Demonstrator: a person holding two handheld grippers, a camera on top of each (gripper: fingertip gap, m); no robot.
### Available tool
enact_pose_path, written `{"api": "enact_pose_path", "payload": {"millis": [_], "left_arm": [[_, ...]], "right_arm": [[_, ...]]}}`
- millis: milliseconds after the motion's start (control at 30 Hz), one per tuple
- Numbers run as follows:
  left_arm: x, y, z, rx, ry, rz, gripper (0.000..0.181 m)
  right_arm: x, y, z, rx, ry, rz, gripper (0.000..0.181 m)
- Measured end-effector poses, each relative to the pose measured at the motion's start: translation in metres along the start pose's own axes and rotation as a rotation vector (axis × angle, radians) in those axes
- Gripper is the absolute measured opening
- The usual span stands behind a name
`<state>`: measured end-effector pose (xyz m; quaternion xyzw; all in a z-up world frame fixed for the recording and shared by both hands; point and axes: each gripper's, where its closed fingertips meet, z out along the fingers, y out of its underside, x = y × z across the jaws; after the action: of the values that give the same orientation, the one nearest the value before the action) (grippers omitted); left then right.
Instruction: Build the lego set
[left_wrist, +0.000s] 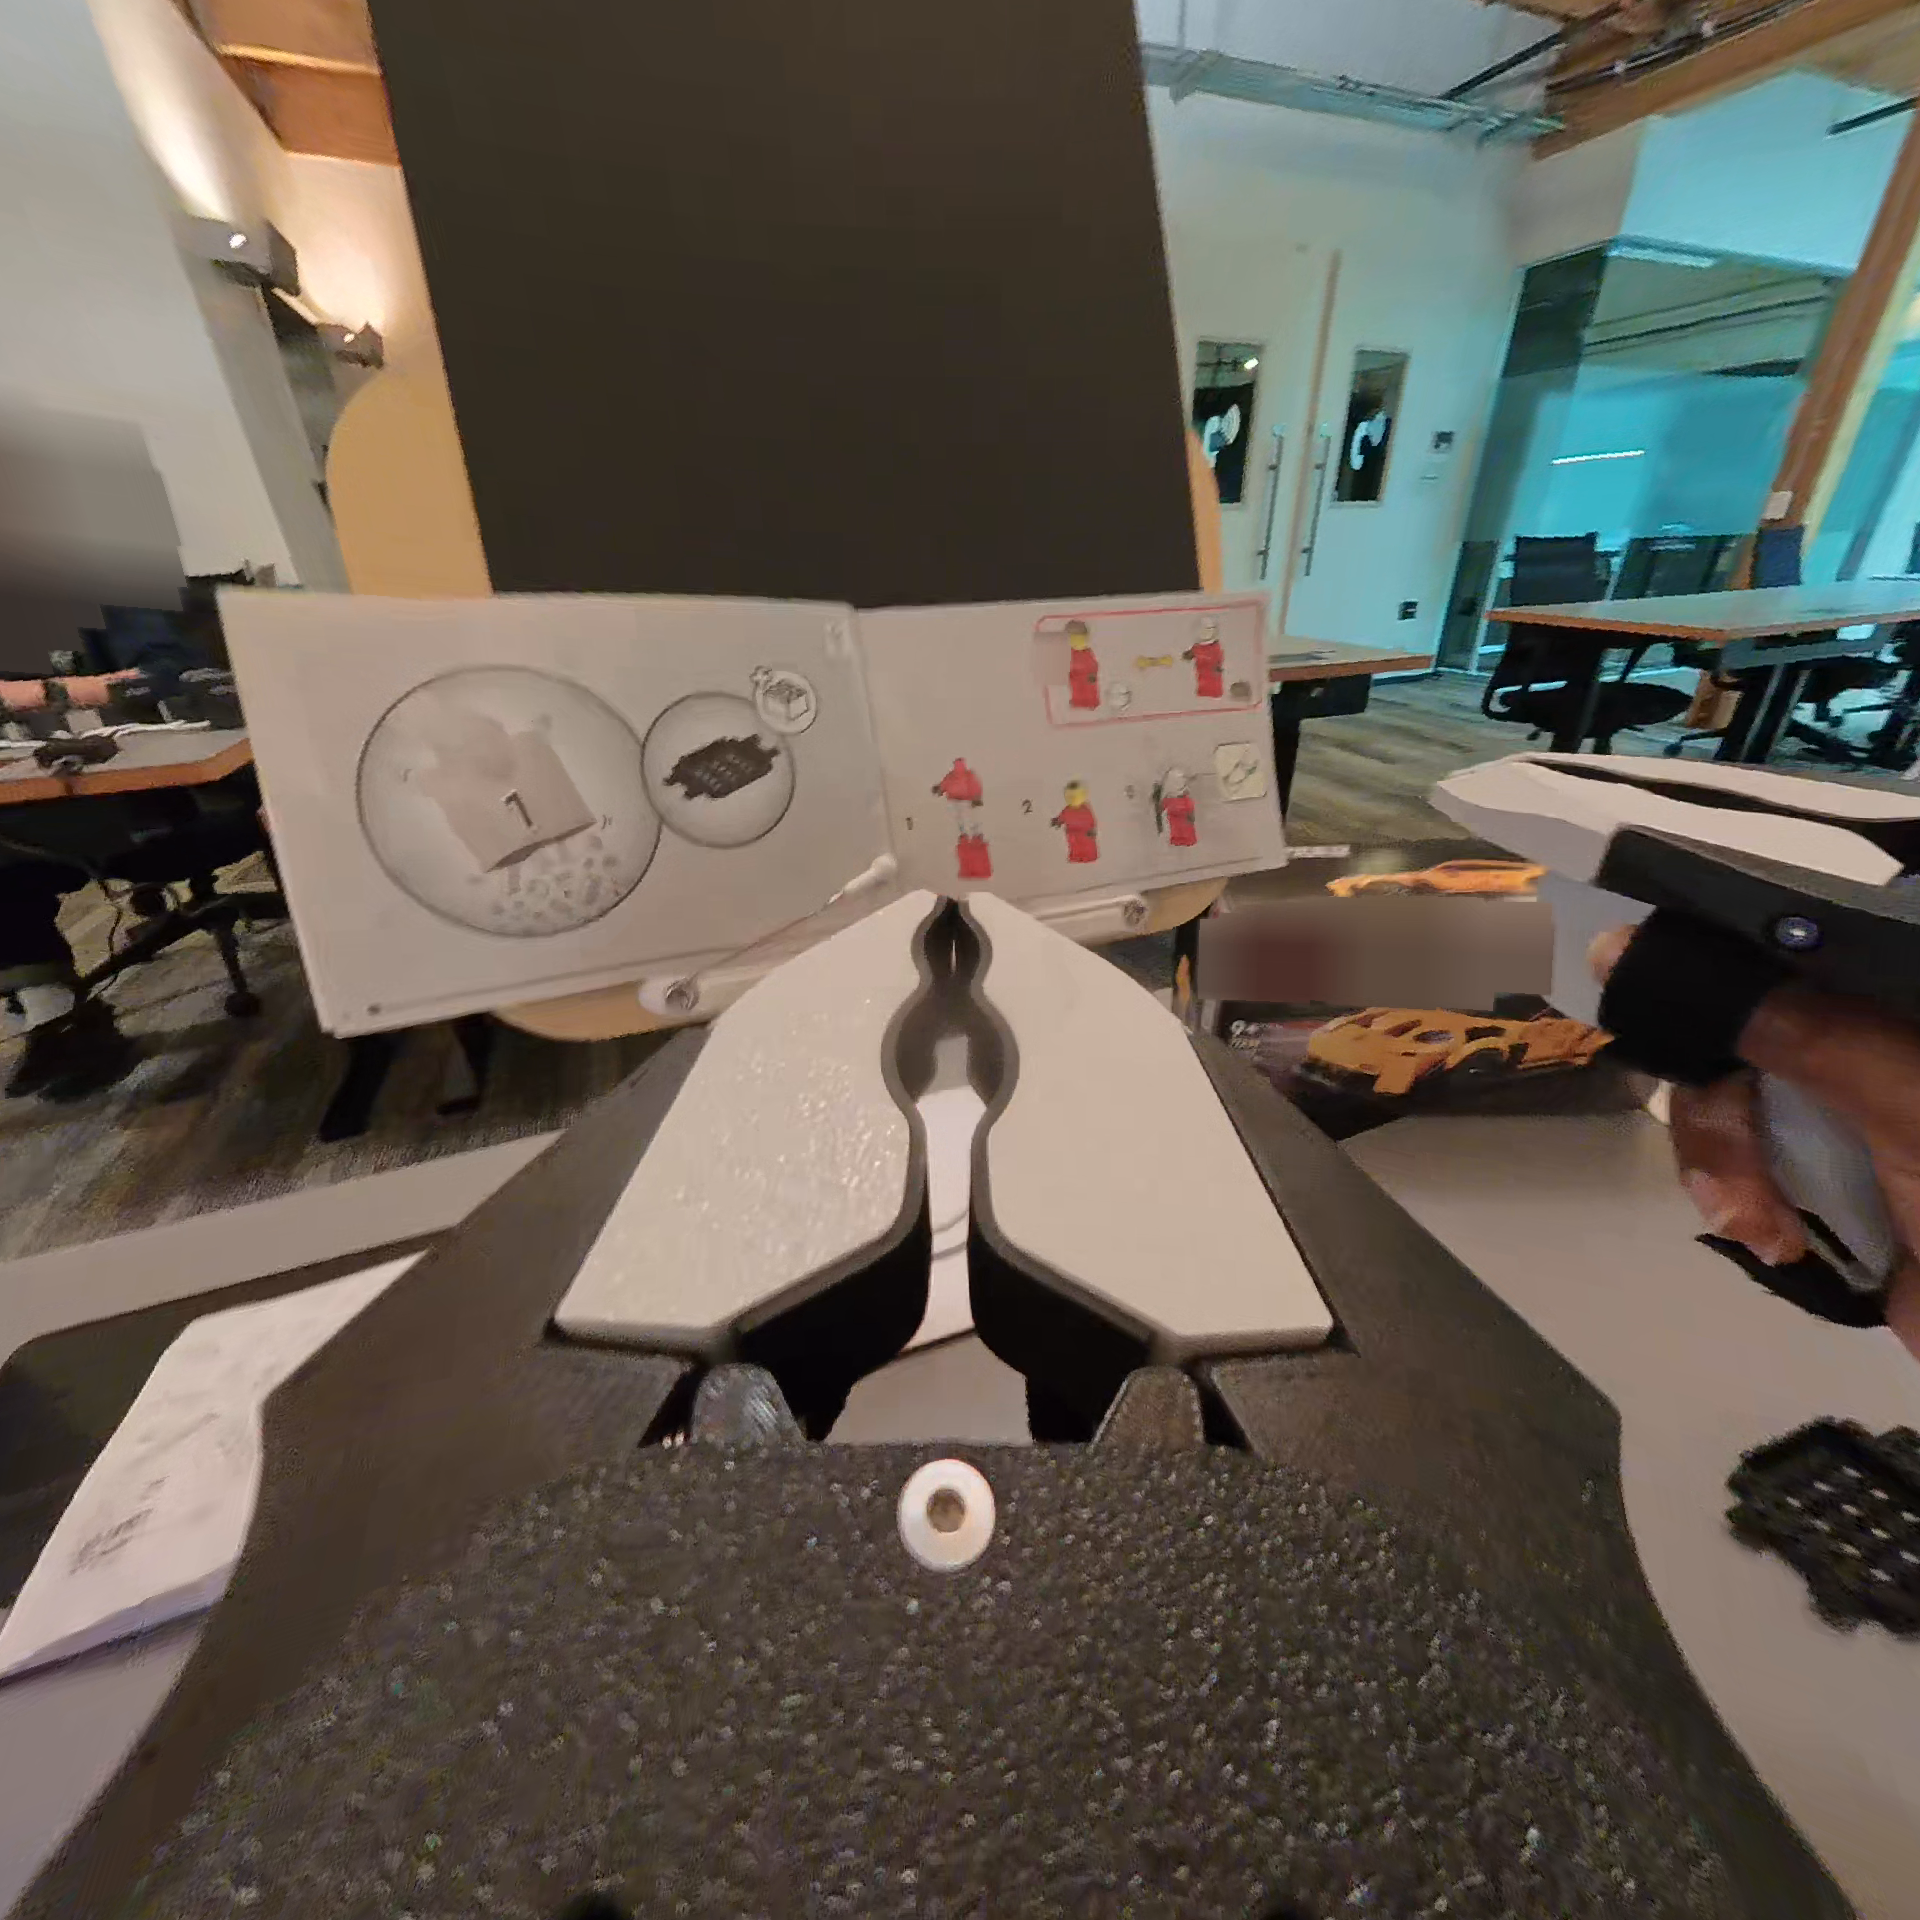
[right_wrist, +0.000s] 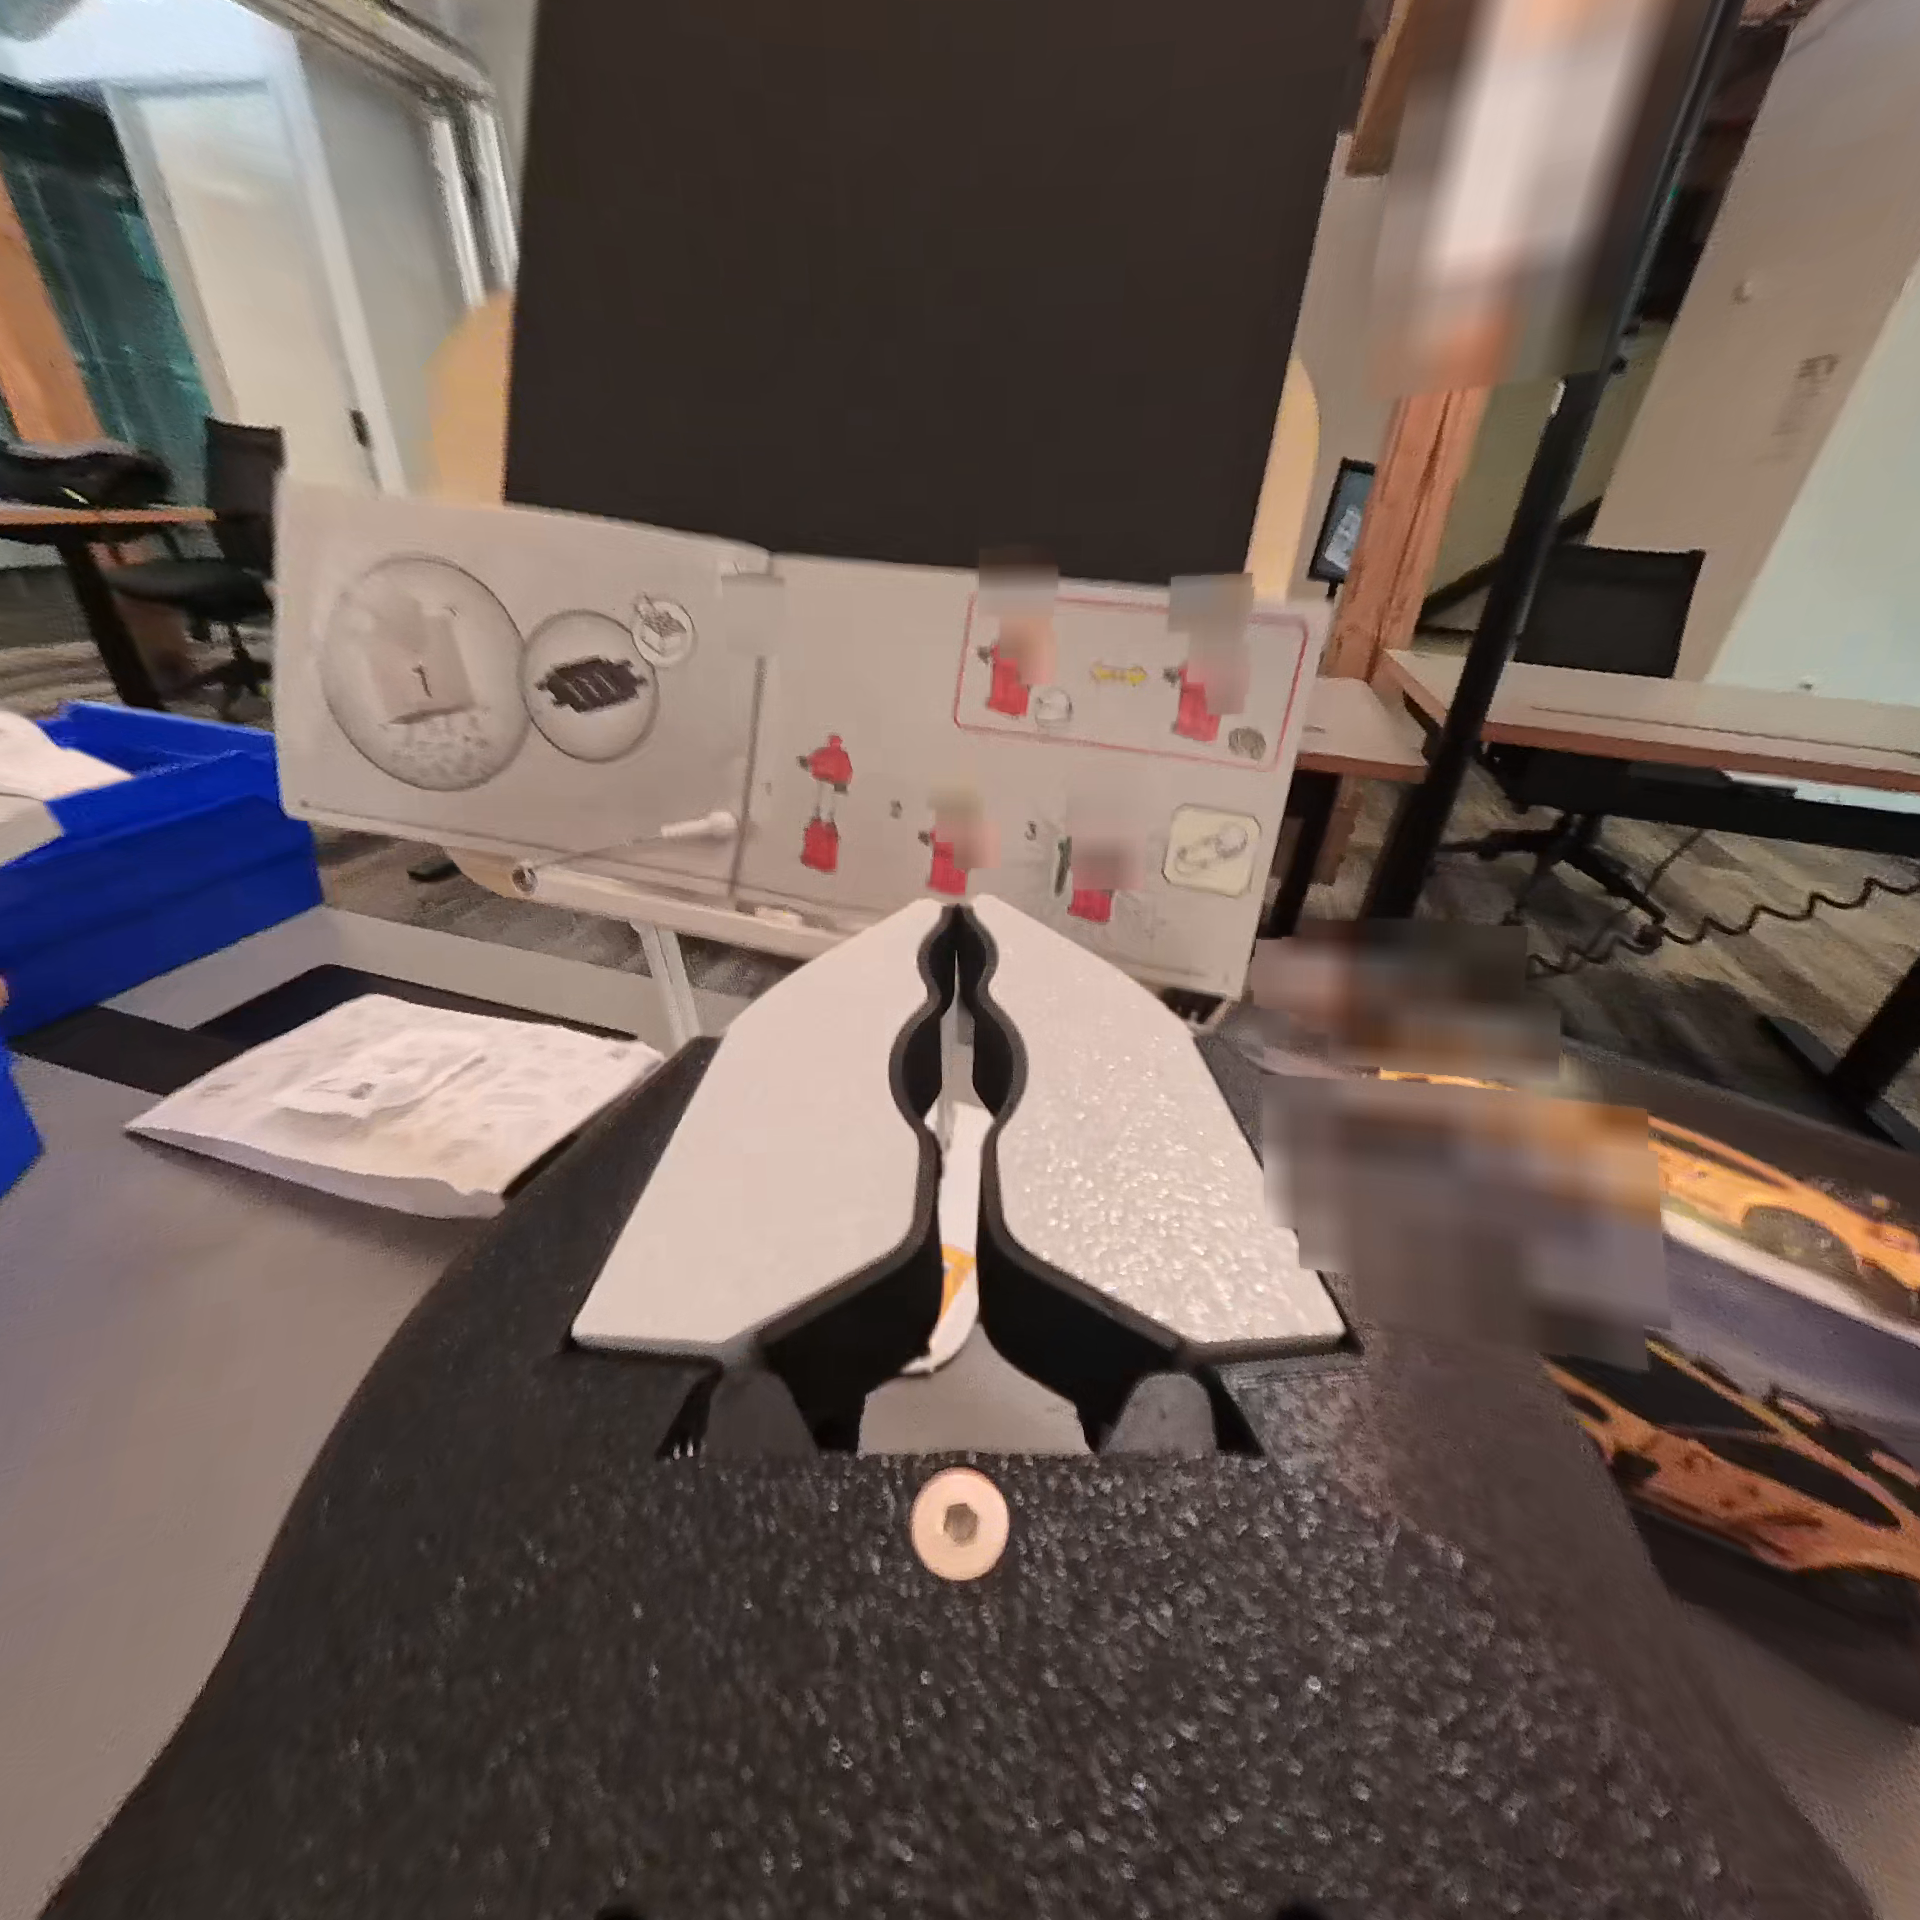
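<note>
with both the left gripper and right gripper clenched on nothing, study the open instruction booklet straight ahead, then reach for the black lego chassis piece on the table, right of your left gripper.

On the desk, the open instruction booklet stood at 12 o'clock, leaning on the panel behind it. A closed booklet lay at 10 o'clock, with the bins farther left. The set's box lay at 2 o'clock. In the left wrist view, a studded plate lay at 4 o'clock, near the box.
</note>
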<state>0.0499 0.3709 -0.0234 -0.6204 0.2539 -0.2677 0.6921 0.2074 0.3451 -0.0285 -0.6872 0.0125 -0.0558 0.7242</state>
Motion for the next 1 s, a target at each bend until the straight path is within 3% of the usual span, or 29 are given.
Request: {"api": "enact_pose_path", "payload": {"millis": [133,233,467,1000], "left_arm": [[-0.015,0.036,0.004,-0.058,-0.036,0.014,0.000],[-0.021,0.044,0.006,-0.069,-0.048,0.030,0.000],[-0.023,0.040,0.007,-0.053,-0.049,0.074,0.000],[-0.014,0.044,0.005,-0.063,0.060,-0.026,0.000]], "right_arm": [[0.012,0.038,0.004,-0.065,0.051,-0.063,0.000],[0.017,0.053,0.009,-0.101,0.053,-0.032,0.000],[0.005,0.046,0.010,-0.072,0.049,-0.068,0.000],[-0.002,0.048,0.010,-0.071,0.002,-0.059,0.000]]}}
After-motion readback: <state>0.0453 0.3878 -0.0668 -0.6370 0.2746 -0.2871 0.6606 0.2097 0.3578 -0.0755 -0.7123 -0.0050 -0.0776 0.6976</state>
